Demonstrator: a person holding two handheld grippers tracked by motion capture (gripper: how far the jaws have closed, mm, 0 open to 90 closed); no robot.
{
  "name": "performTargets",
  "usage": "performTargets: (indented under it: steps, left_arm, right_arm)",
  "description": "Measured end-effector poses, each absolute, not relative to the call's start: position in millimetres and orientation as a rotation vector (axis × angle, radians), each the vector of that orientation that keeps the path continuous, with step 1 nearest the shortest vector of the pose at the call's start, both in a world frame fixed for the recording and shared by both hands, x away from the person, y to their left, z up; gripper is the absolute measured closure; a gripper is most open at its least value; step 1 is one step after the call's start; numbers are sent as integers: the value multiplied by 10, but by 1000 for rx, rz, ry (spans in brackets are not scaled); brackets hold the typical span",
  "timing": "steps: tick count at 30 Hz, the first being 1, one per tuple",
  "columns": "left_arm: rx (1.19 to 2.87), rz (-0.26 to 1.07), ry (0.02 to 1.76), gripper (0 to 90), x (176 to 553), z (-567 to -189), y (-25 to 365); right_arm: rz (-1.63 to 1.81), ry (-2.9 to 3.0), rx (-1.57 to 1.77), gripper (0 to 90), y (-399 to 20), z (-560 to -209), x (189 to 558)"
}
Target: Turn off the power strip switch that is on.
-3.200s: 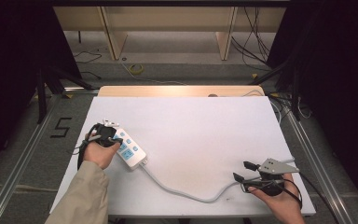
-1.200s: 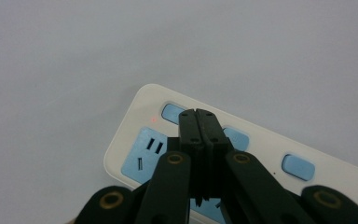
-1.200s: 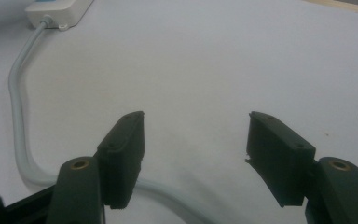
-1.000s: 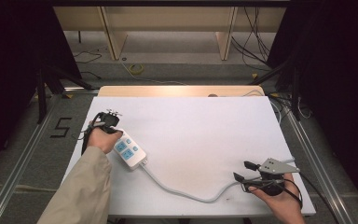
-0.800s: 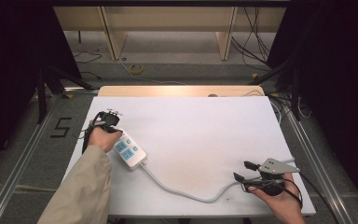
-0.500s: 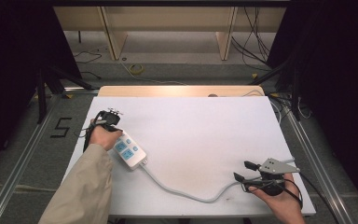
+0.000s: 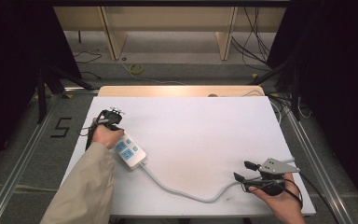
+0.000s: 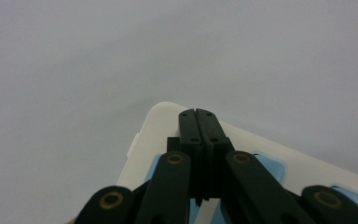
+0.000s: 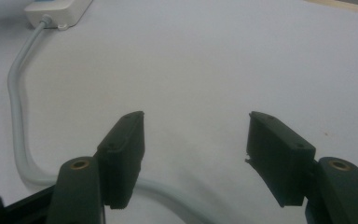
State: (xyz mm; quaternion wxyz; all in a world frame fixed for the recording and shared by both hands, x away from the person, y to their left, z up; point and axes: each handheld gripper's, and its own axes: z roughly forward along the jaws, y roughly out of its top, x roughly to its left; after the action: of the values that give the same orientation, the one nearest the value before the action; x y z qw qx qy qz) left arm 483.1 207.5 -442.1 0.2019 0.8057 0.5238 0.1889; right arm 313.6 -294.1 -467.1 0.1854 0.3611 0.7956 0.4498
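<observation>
Holding your left gripper (image 7: 108, 117) over the far end of the power strip (image 7: 129, 151), you have its jaws pressed flat together with nothing between them; in the left gripper view the closed tips (image 8: 199, 122) sit just above the strip's white casing (image 8: 158, 126), near its rounded corner, with the blue sockets (image 8: 270, 163) to either side below them. Whether the tips actually touch the casing, you cannot tell. The strip lies on the left side of the white table (image 7: 205, 121), slanted, with its cord end pointing toward the near right. From there the grey cord (image 7: 182, 189) runs across the near part of the table in a loose curve to your right gripper (image 7: 245, 171), which rests at the near right corner. That gripper's jaws stand wide apart and grasp nothing; in the right gripper view the cord (image 9: 18, 116) bends past the left jaw and passes on the table beneath the gap (image 9: 196, 140), while the strip's end (image 9: 58, 11) shows far off at the top left.
</observation>
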Motion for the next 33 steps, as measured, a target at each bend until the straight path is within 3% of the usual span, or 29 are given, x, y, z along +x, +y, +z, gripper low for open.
performTargets:
  steps: [33]
  left_arm:
    - [2299,515,1509,899,4910,-4431,1994]
  right_arm:
    - [1267,2243,1016,379,-2941,-4676,3138]
